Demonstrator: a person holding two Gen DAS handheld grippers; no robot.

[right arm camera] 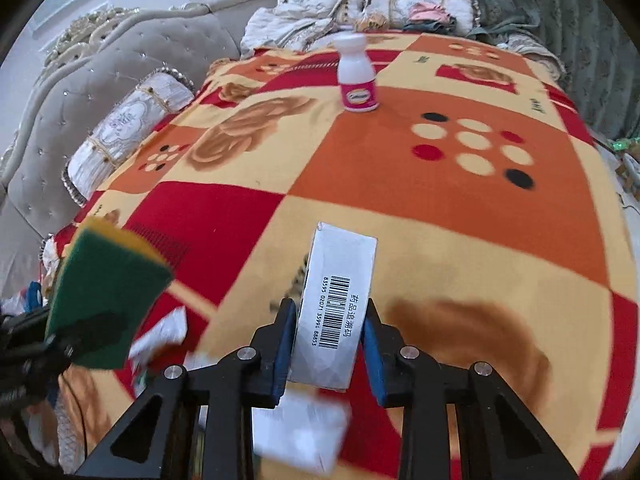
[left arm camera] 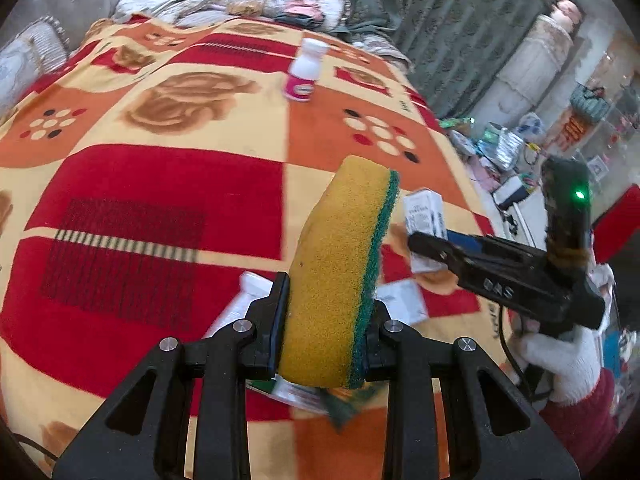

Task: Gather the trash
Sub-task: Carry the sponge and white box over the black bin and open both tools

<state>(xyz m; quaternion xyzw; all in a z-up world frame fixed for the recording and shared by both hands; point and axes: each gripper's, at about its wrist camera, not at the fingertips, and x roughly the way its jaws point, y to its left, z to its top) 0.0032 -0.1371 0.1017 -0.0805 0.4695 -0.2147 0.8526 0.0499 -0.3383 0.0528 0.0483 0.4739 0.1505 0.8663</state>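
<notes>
My left gripper (left arm camera: 326, 308) is shut on a yellow and green sponge (left arm camera: 340, 272), held upright above the patterned blanket (left arm camera: 160, 184). The sponge also shows at the left of the right wrist view (right arm camera: 108, 292). My right gripper (right arm camera: 330, 324) is shut on a white carton with a barcode (right arm camera: 340, 300); it shows in the left wrist view (left arm camera: 426, 228) too. A white bottle with a pink label (left arm camera: 306, 70) stands upright far back on the blanket (right arm camera: 357, 76). Several white cartons and papers (left arm camera: 402, 300) lie on the blanket below the grippers (right arm camera: 300, 432).
Pillows and folded bedding (right arm camera: 360, 8) lie at the far edge. A padded grey headboard (right arm camera: 80, 120) is at the left. A cluttered floor with bags and boxes (left arm camera: 504, 152) lies beyond the bed's right edge.
</notes>
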